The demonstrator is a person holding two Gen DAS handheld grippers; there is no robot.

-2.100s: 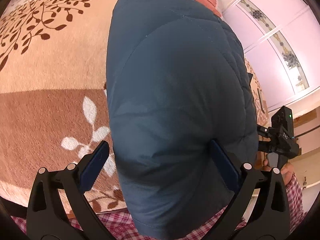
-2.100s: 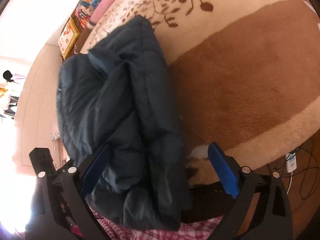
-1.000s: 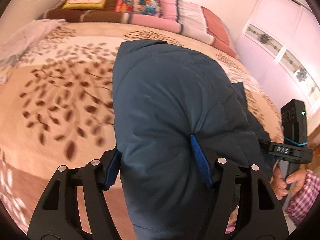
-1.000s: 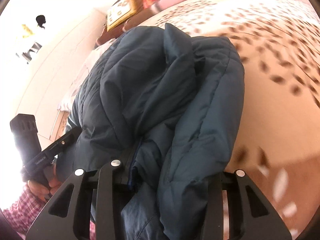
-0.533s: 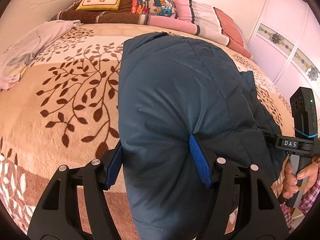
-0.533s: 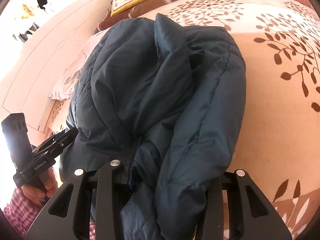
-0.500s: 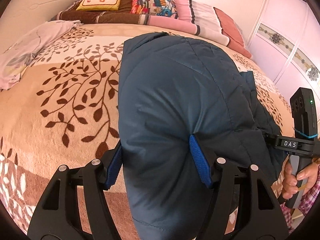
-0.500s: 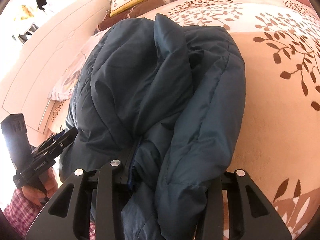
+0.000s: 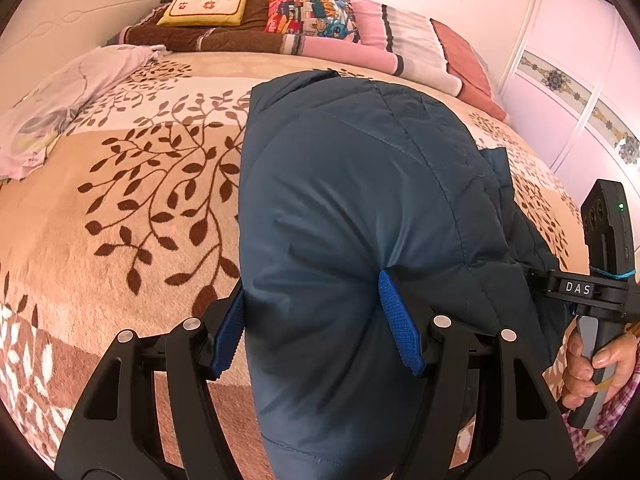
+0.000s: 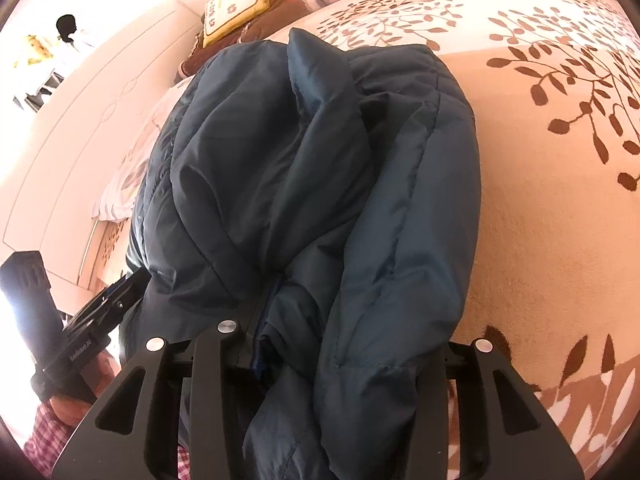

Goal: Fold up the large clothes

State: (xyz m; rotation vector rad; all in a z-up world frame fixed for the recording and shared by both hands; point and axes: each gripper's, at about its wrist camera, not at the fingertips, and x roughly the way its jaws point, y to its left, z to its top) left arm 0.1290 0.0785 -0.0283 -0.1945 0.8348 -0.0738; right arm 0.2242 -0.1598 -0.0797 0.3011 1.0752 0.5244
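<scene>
A dark blue quilted jacket (image 9: 360, 200) lies folded lengthwise on the bed and hangs over the near edge. My left gripper (image 9: 316, 320) is shut on its thick near end, blue pads (image 9: 400, 320) pressed into the padding. In the right wrist view the same jacket (image 10: 320, 180) bunches in folds. My right gripper (image 10: 340, 344) is shut on the jacket's other near part; its pads are hidden under the cloth. Each gripper shows in the other's view, the right one (image 9: 600, 284) at the right, the left one (image 10: 80, 328) at the left.
The bed is covered by a beige blanket with a brown leaf pattern (image 9: 140, 200). Pillows and a striped folded quilt (image 9: 320, 28) lie at the head. A pale cloth (image 9: 60, 112) lies at the left. A wardrobe (image 9: 580, 80) stands at the right.
Both grippers closed on the jacket's near end and lifted and tilted up from the bed edge, so the whole bed came into view. Over the last half second almost nothing has moved.
</scene>
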